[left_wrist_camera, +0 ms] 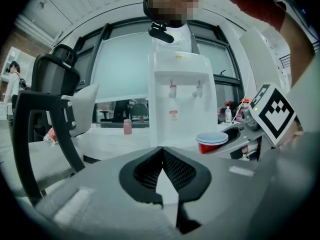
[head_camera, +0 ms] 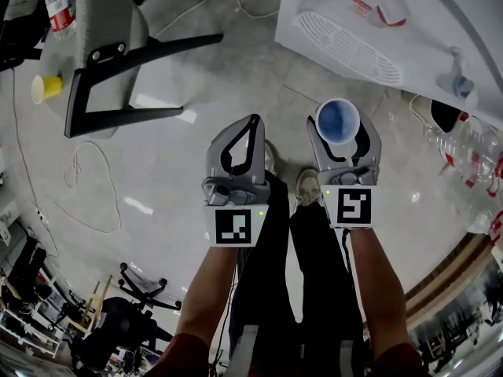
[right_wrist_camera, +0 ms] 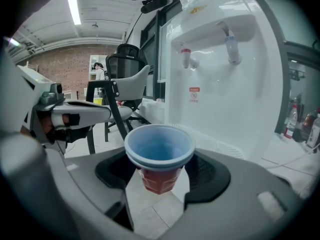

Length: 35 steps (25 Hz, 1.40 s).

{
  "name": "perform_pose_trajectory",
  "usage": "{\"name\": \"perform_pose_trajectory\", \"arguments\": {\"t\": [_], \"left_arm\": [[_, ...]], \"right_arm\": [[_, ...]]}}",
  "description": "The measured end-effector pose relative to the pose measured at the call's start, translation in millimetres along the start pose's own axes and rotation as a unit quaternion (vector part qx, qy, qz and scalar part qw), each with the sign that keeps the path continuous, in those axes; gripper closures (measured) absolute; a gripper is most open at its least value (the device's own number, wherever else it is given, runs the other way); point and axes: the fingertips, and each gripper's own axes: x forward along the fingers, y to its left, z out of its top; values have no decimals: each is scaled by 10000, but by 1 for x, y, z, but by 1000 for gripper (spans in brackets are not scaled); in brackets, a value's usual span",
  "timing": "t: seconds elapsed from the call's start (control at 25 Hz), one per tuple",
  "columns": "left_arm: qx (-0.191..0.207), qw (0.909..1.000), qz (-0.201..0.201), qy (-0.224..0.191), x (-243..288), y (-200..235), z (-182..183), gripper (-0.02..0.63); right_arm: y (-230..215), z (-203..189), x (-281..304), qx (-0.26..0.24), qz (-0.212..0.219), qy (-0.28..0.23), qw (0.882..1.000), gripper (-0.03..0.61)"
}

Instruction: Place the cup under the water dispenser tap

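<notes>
The cup (right_wrist_camera: 159, 154), red outside and pale blue inside, stands upright between the two jaws of the right claw (head_camera: 343, 132). The jaws stand wide apart and clamp the red wall from both sides, just below the rim, so the rim and mouth sit above the pads and the base hangs free under them. The cup rests on nothing: it is held in the air over the pale floor (head_camera: 196, 116), just ahead of the person's shoes (head_camera: 306, 187).

The white water dispenser (left_wrist_camera: 182, 101) is close in front of the cup, but the two are apart. Its two taps, one red (right_wrist_camera: 186, 56) and one pale (right_wrist_camera: 231, 46), sit higher than the cup's rim and beyond it. Seen from the head, the ribbed drip tray (head_camera: 346, 49) at the dispenser's front edge lies beyond the cup, with bare floor showing between them.

The left claw (left_wrist_camera: 162, 156) is level beside the right one, on its left. Its jaws are closed, tips meeting, with nothing between them.

Farther left a grey and black office chair (head_camera: 118, 45) stands on the floor, with a small yellow cup (head_camera: 45, 88) near its base and a thin cable (head_camera: 86, 179) looped across the tiles. Clear plastic bottles (head_camera: 464, 151) lie beside the dispenser on the right.
</notes>
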Motion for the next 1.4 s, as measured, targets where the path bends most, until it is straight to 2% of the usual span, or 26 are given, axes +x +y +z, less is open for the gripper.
{"name": "perform_pose_trajectory", "arguments": {"t": [0.52, 0.64, 1.08, 1.4], "left_arm": [[-65, 10000, -13, -19, 7, 4, 5, 615], [65, 9999, -102, -35, 10, 1, 8, 615], [-40, 9999, -136, 7, 13, 0, 3, 615], [-6, 9998, -186, 49, 14, -1, 0, 615]], "right_arm": [[-34, 53, 48, -282, -103, -477, 9984, 284], [-45, 56, 61, -178, -200, -451, 9986, 284], [-72, 59, 92, 153, -572, -441, 9973, 282], [-68, 62, 97, -8, -669, -546, 9963, 273]]}}
